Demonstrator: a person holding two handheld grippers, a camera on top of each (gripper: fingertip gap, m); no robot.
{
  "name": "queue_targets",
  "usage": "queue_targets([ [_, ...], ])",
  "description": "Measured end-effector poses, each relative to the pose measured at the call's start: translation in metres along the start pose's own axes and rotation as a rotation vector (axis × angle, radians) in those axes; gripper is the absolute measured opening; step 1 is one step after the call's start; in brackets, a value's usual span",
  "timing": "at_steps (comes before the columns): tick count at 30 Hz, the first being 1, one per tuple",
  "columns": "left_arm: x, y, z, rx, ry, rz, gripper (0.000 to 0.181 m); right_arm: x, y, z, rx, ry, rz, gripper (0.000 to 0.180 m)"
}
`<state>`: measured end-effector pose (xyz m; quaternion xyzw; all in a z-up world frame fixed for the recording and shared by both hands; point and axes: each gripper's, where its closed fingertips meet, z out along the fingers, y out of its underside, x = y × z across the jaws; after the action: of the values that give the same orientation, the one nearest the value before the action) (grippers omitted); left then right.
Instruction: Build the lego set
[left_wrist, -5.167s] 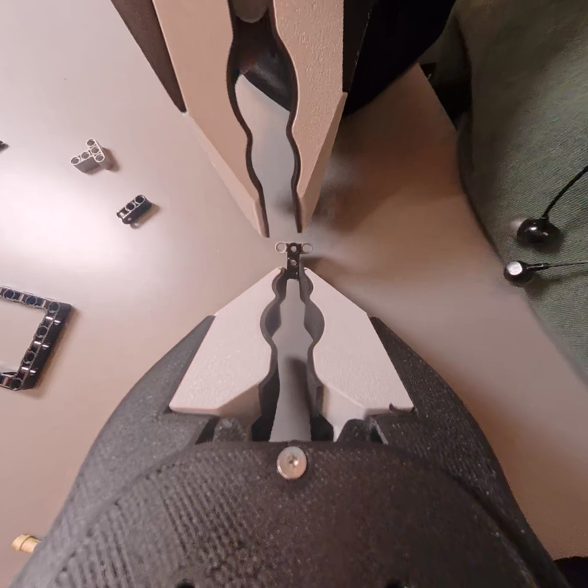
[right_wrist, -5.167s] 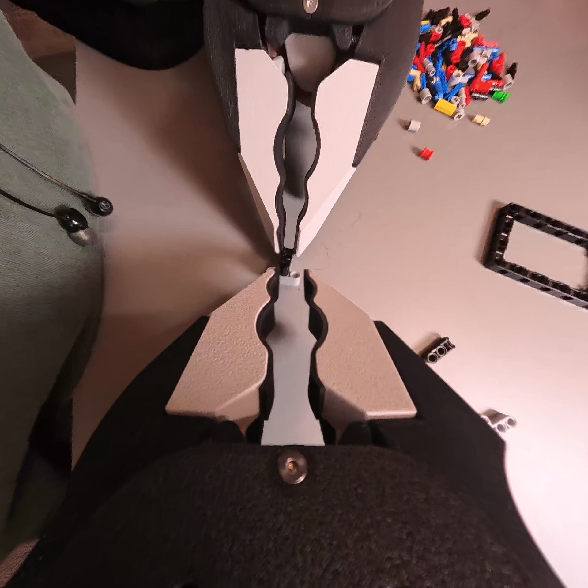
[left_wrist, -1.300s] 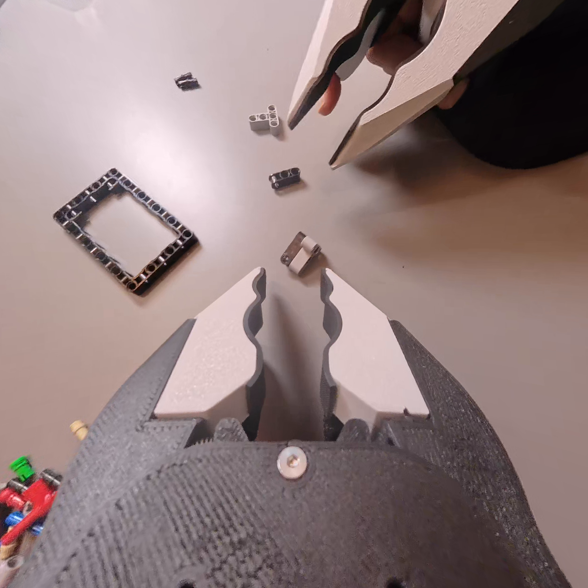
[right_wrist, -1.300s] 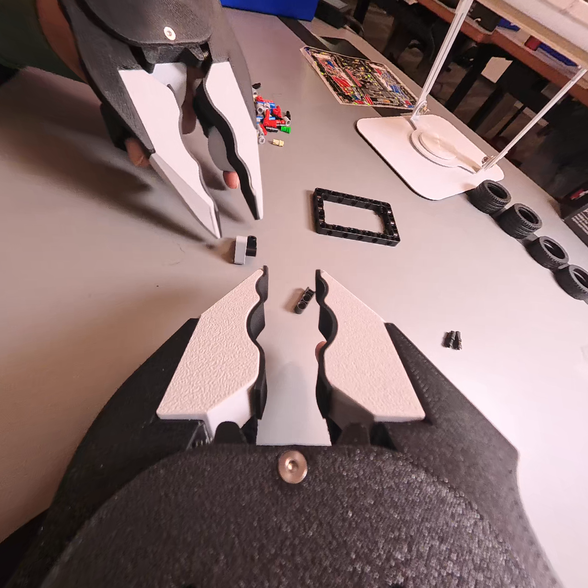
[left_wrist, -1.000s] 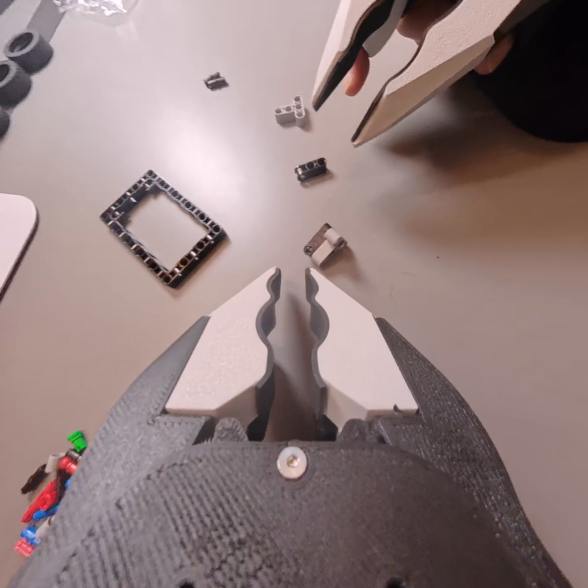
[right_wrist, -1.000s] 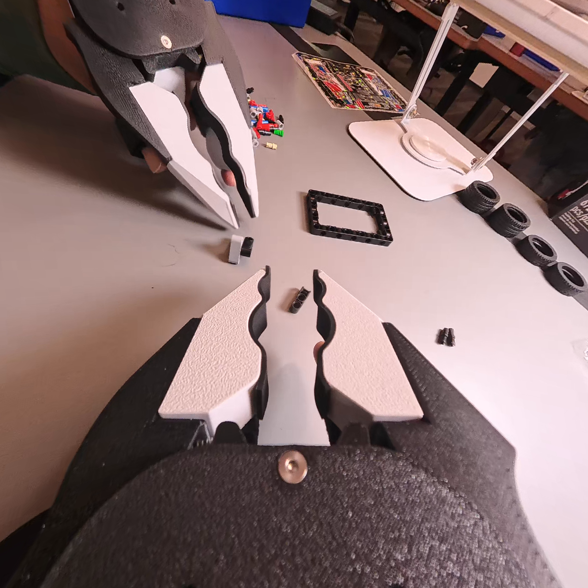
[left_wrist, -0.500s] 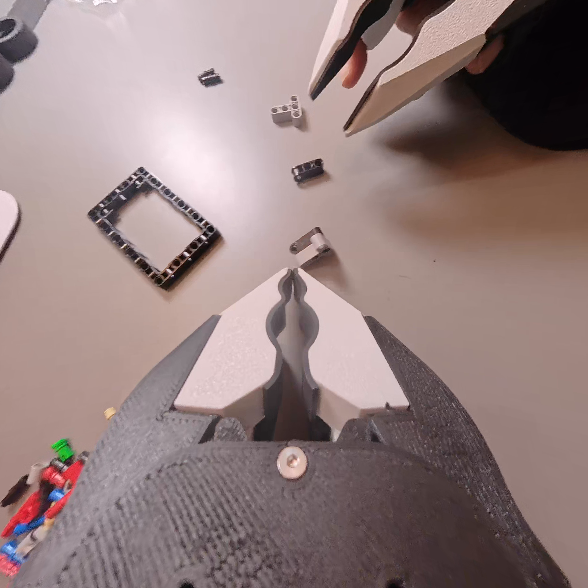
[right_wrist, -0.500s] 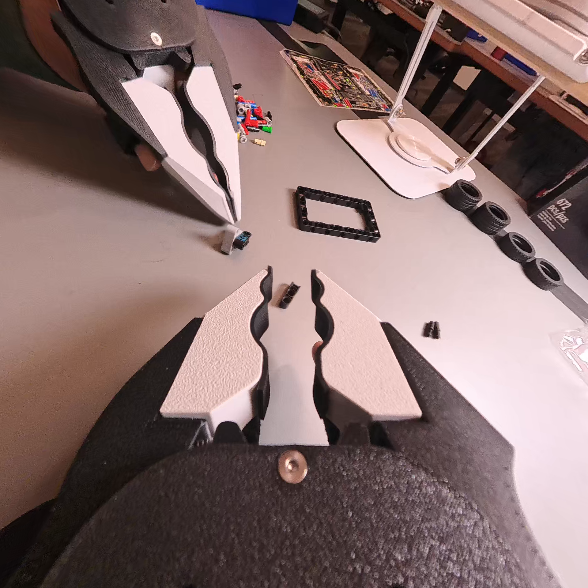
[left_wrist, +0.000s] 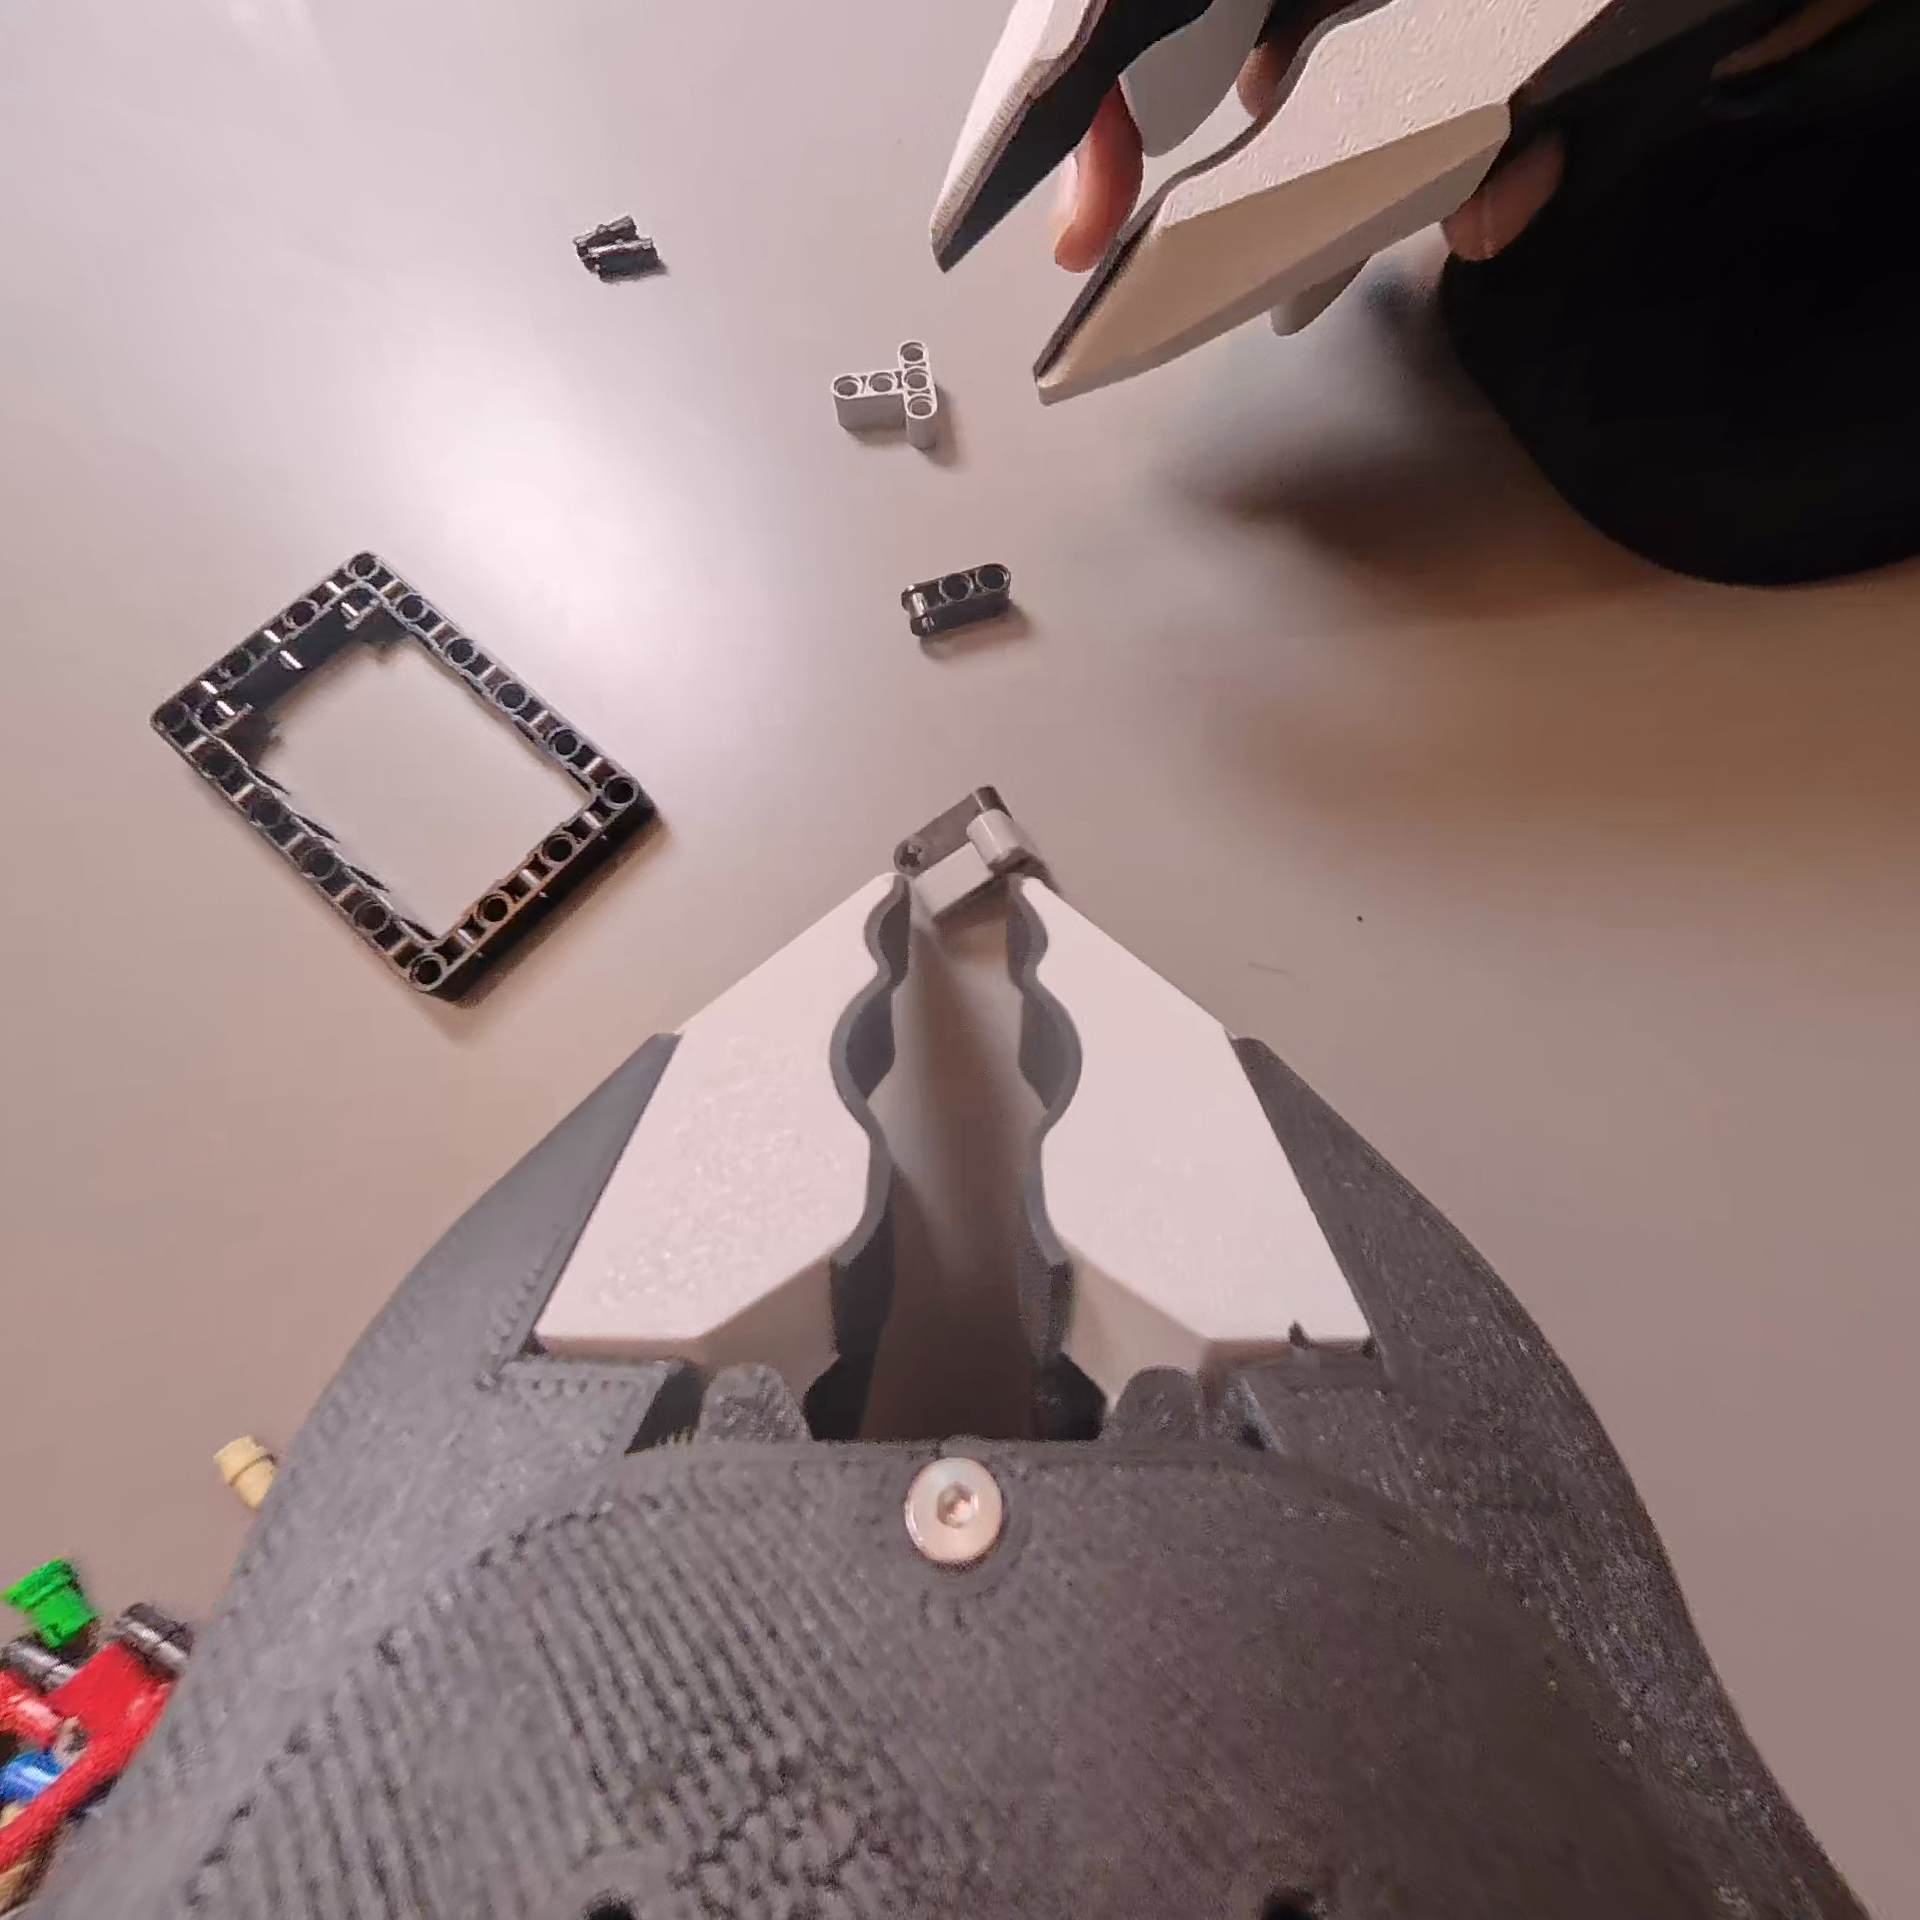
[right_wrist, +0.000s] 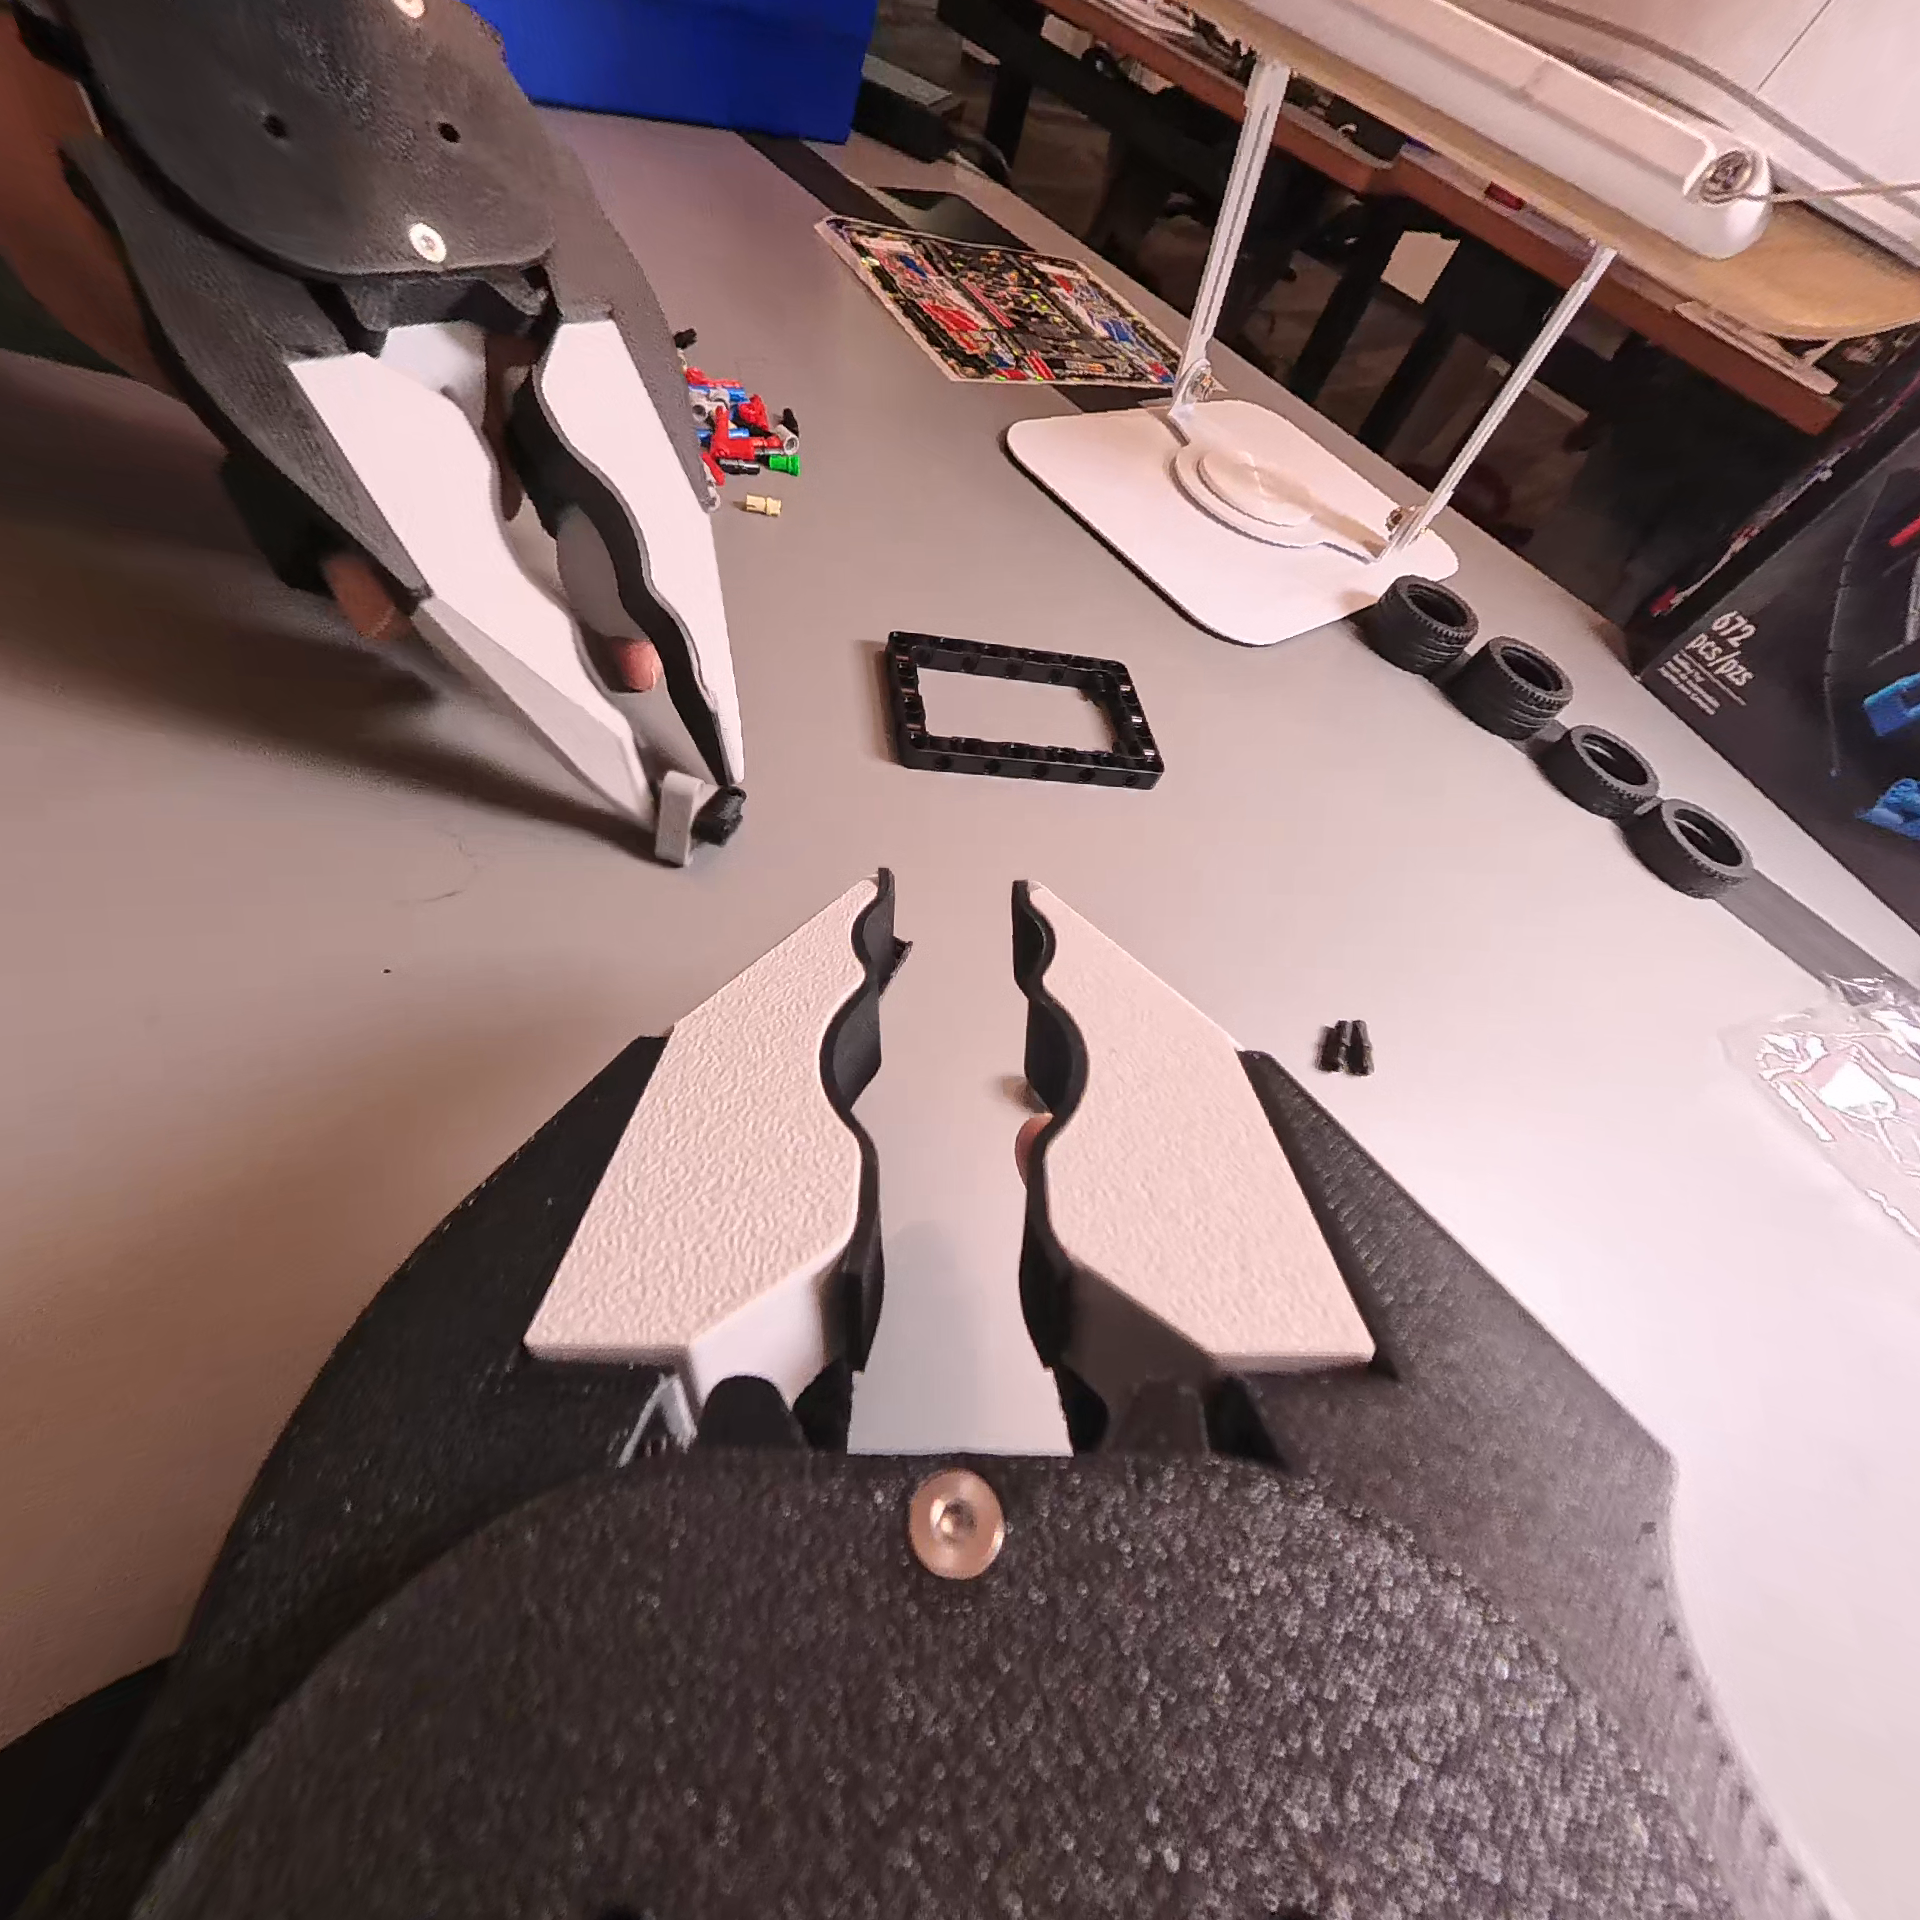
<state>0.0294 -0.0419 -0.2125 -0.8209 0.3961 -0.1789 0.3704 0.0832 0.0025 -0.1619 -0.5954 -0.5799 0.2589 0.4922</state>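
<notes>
A small grey-and-black lego piece (left_wrist: 971, 847) lies on the table between the tips of my left gripper (left_wrist: 963, 883). The jaws stand a narrow gap apart and both tips touch it. The right wrist view shows the same grip on the piece (right_wrist: 677, 821) by the left gripper (right_wrist: 688, 812). My right gripper (right_wrist: 951, 894) is open and empty, raised above the table. In the left wrist view it (left_wrist: 992, 322) hangs near a grey T-shaped piece (left_wrist: 894, 395). A short black beam (left_wrist: 956, 597) and a black rectangular frame (left_wrist: 405, 769) lie on the table.
The frame (right_wrist: 1023, 717) lies mid-table. A pile of coloured small parts (right_wrist: 743, 426), a tan pin (right_wrist: 764, 506), a black pin pair (right_wrist: 1349, 1044), several tyres (right_wrist: 1507, 686), a white lamp base (right_wrist: 1247, 488), a booklet (right_wrist: 1008, 301), a box (right_wrist: 1808, 644) and a plastic bag (right_wrist: 1849, 1101) surround it. There is about 9 cm between the tips of the two grippers.
My left gripper was shut and empty just short of the grey-and-black piece; it has moved forward and its tips now straddle the piece. The right gripper has risen, staying open.
</notes>
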Motion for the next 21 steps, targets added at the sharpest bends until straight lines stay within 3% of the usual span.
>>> queue_targets([
  [3, -0.008, 0.004, 0.0, -0.036, -0.049, 0.062, 0.001, -0.001, 0.001, 0.001, -0.006, -0.002, -0.007, 0.02],
  [9, -0.018, 0.012, -0.01, -0.053, -0.076, 0.091, 0.0, 0.006, 0.002, 0.0, -0.008, 0.033, 0.0, 0.018],
  [21, -0.012, 0.005, -0.015, -0.008, -0.016, 0.036, 0.031, 0.024, 0.005, -0.004, -0.004, 0.085, 0.065, 0.018],
])
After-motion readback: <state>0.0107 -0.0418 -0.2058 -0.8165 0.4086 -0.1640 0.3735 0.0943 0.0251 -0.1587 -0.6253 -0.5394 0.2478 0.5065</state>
